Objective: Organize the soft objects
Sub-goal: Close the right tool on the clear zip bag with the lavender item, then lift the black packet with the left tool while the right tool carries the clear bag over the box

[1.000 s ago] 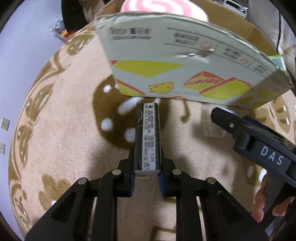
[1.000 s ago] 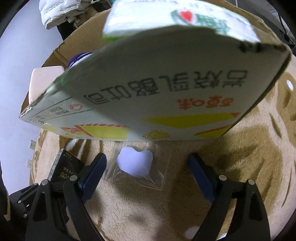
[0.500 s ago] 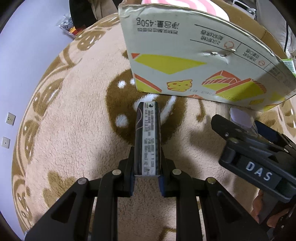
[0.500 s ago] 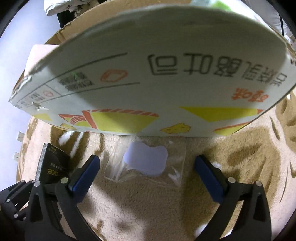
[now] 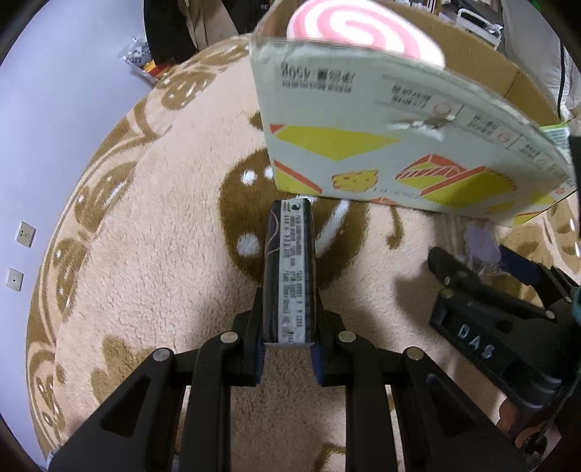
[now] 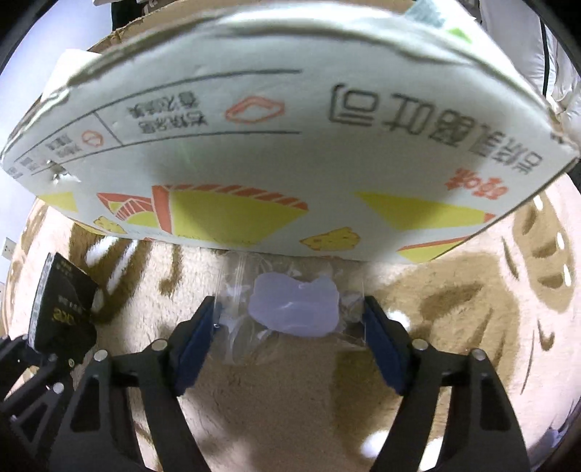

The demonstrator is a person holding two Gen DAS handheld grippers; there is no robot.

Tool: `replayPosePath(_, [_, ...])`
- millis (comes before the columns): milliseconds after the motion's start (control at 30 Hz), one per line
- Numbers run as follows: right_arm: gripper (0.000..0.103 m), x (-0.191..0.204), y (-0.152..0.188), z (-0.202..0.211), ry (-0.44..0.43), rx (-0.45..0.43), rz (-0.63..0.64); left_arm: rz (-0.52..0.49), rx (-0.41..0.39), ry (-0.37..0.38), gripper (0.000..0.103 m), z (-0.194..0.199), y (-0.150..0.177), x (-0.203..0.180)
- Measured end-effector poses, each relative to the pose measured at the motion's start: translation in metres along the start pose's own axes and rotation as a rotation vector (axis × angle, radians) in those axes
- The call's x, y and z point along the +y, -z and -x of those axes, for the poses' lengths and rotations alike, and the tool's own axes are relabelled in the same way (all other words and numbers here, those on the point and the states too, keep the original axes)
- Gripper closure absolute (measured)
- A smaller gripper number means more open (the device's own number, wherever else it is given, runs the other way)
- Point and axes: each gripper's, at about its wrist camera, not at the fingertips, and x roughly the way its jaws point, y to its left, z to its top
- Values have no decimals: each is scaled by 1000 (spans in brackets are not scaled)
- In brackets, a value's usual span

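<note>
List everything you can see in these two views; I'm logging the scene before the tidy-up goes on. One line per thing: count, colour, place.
Cardboard box: one, white with yellow and orange print, on the rug ahead of both grippers.
Striped cushion: one, pink and white, inside the box.
Clear bag: one, holding a soft lilac piece, on the rug against the box.
Dark packet: one, black with a white label.
Rug: one, beige with brown pattern.
Wall sockets: two, white, on the lilac wall.
Left gripper: black, clamped on the dark packet.
Right gripper: black with blue pads, straddling the clear bag, jaws just been closing.
</note>
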Motion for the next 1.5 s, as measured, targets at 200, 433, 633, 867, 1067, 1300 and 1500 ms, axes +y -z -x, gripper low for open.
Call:
replayPosePath(200, [22, -2, 12, 17, -25, -4, 14, -10, -57, 2, 84, 20, 3, -5])
replayPosePath(433, [22, -29, 19, 58, -133, -74, -53, -19, -158, 4, 84, 51, 7, -10])
replayPosePath(633, [22, -50, 22, 100, -189, -166, -78, -38, -265, 12, 84, 81, 8, -12])
replayPosePath(867, [22, -89, 20, 155, -243, -328, -89, -73, -411, -13, 84, 117, 12, -18])
replayPosePath(1067, [22, -92, 11, 191, -260, -491, -65, -55, -525, -19, 84, 143, 10, -15])
replayPosePath(1300, [22, -103, -9, 220, -289, -596, -56, -44, -611, -19, 84, 170, -7, -11])
replayPosePath(1500, [22, -111, -30, 232, -263, -652, -41, -55, -668, -29, 84, 186, -39, -11])
